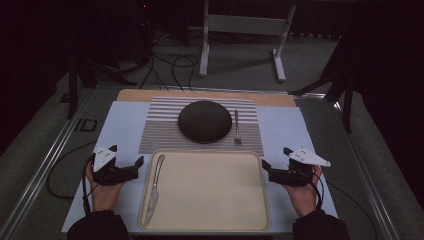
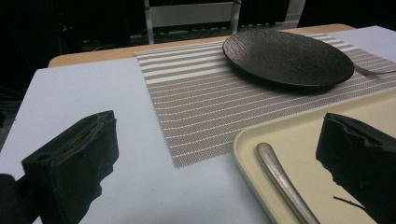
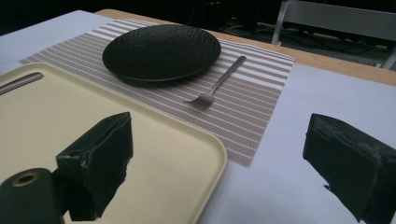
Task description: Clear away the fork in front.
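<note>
The knife [image 1: 154, 187] lies along the tray's [image 1: 210, 226] left edge, just right of the left tongs [image 1: 127, 161], whose jaws gape wide and hold nothing. The right tongs [image 1: 276, 161], also spread and empty, sit beside the tray's right rim. Beyond the tray, a black plate [image 1: 205, 121] and a fork [image 1: 237, 127] rest on a striped mat [image 1: 157, 131]. The left gripper view shows the knife's handle [image 2: 280, 179] between its jaws; the right gripper view shows the fork's tines [image 3: 201, 99].

Matt textured black plate [image 1: 205, 121] on a woven placemat [image 1: 160, 131]; smooth metal knife [image 1: 154, 187].
</note>
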`<act>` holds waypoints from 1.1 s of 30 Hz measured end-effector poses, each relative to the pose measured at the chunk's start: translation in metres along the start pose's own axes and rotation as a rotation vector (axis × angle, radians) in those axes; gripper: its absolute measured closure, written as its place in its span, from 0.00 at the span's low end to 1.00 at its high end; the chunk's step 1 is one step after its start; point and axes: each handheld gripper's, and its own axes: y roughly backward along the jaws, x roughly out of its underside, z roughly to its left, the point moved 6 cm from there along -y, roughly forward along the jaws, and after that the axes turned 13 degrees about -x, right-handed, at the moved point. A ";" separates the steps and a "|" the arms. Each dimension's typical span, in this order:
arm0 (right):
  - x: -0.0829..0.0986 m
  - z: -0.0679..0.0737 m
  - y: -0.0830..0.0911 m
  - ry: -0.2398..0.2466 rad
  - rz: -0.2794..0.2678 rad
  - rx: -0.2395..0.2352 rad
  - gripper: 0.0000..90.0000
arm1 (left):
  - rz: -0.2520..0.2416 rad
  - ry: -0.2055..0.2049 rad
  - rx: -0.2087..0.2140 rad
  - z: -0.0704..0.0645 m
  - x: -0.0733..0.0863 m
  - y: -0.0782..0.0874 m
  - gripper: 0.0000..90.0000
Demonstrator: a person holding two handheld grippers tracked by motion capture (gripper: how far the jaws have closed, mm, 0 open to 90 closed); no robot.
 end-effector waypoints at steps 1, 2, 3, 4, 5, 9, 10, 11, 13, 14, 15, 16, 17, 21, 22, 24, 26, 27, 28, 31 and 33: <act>-0.002 0.000 -0.001 0.003 0.005 -0.002 0.09 | -0.008 -0.001 0.001 0.000 -0.001 0.001 0.00; -0.004 -0.001 -0.003 0.001 0.009 0.000 0.09 | -0.020 0.002 0.007 -0.001 -0.002 0.002 0.00; -0.006 -0.001 -0.005 -0.005 0.018 0.003 0.10 | -0.028 0.005 0.013 -0.001 -0.003 0.003 0.00; -0.007 -0.002 -0.007 -0.015 0.036 0.009 0.10 | -0.031 0.008 0.012 -0.001 -0.003 0.003 0.00; -0.008 -0.003 -0.009 -0.022 0.047 0.006 0.10 | -0.034 0.005 0.012 -0.001 -0.003 0.004 0.00; -0.015 -0.002 -0.017 -0.030 0.068 -0.005 0.10 | -0.034 0.012 0.014 -0.001 -0.003 0.004 0.00; -0.017 -0.002 -0.019 -0.027 0.073 -0.004 0.10 | -0.033 0.011 0.016 -0.001 -0.003 0.004 0.00; -0.020 -0.003 -0.021 -0.029 0.083 -0.002 0.10 | -0.031 0.010 0.017 -0.002 -0.003 0.004 0.00; -0.025 -0.006 -0.025 -0.030 0.093 0.006 0.10 | -0.031 0.008 0.017 -0.002 -0.003 0.004 0.00; -0.026 -0.007 -0.028 -0.036 0.101 0.003 0.10 | -0.030 0.009 0.015 -0.002 -0.003 0.004 0.00; -0.028 -0.008 -0.030 -0.038 0.107 0.005 0.10 | -0.030 0.010 0.014 -0.002 -0.003 0.004 0.00; -0.031 -0.010 -0.031 -0.039 0.110 0.006 0.10 | -0.027 0.011 0.013 -0.002 -0.003 0.004 0.00; -0.033 -0.011 -0.033 -0.040 0.112 0.004 0.10 | -0.026 0.011 0.011 -0.002 -0.003 0.004 0.00; -0.038 -0.014 -0.038 -0.039 0.145 0.018 0.10 | -0.017 0.008 0.008 -0.002 -0.002 0.003 0.00; -0.039 -0.015 -0.040 -0.038 0.151 0.020 0.10 | -0.017 0.006 0.006 -0.002 -0.002 0.003 0.00; -0.042 -0.015 -0.043 -0.029 0.160 0.022 0.10 | -0.013 0.001 0.007 -0.003 -0.001 0.002 0.00; -0.044 -0.016 -0.048 -0.028 0.164 0.022 0.10 | -0.007 -0.002 0.011 -0.003 -0.001 0.002 0.00; -0.045 -0.017 -0.050 -0.026 0.165 0.023 0.10 | -0.005 -0.005 0.009 -0.003 -0.001 0.002 0.00; -0.046 -0.017 -0.052 -0.024 0.169 0.026 0.10 | -0.005 -0.006 0.007 -0.003 -0.001 0.002 0.00; -0.051 -0.019 -0.056 -0.007 0.164 0.040 0.10 | -0.007 0.000 0.003 -0.002 -0.001 0.002 0.00; -0.055 -0.020 -0.058 -0.011 0.157 0.042 0.10 | -0.008 0.000 0.001 -0.002 -0.001 0.002 0.00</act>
